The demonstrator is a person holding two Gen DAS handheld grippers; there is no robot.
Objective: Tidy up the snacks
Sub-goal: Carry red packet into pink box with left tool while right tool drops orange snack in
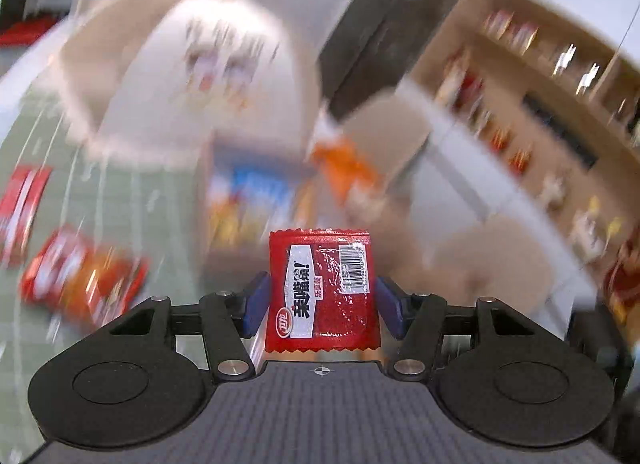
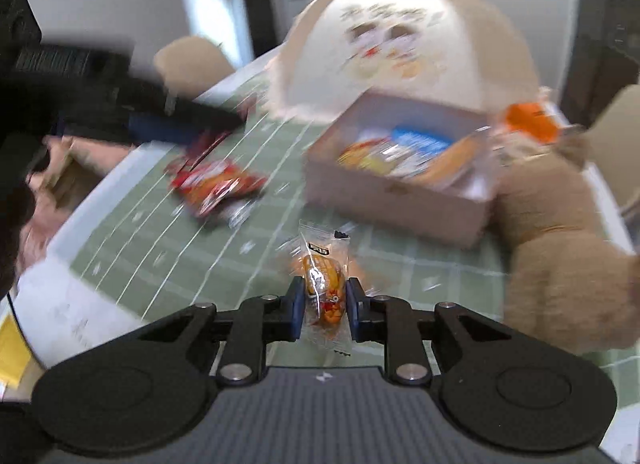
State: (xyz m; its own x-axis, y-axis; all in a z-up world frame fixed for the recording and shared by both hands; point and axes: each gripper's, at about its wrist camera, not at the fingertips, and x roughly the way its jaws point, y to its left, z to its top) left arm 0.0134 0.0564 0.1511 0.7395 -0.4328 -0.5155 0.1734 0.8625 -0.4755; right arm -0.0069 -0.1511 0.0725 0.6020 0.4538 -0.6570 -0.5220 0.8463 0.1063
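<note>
My left gripper (image 1: 320,282) is shut on a red snack packet (image 1: 332,304) with a white label and a barcode. Its blue pads press the packet's two side edges, and the packet hangs above the table. My right gripper (image 2: 323,288) is shut on a small clear-wrapped orange snack (image 2: 325,276), held above the green tablecloth (image 2: 180,256). Beyond it stands an open pale cardboard box (image 2: 392,199) holding several snacks, its rounded lid (image 2: 400,43) raised. In the left wrist view the same box (image 1: 224,232) is blurred, straight ahead of the packet.
Red snack packets (image 2: 216,183) lie loose on the cloth left of the box; they also show as red packets (image 1: 80,284). A tan plush toy (image 2: 560,244) with an orange tag (image 2: 528,119) leans against the box's right side. A blurred dark gripper shape (image 2: 120,111) reaches in from the left. Shelves (image 1: 520,103) fill the right background.
</note>
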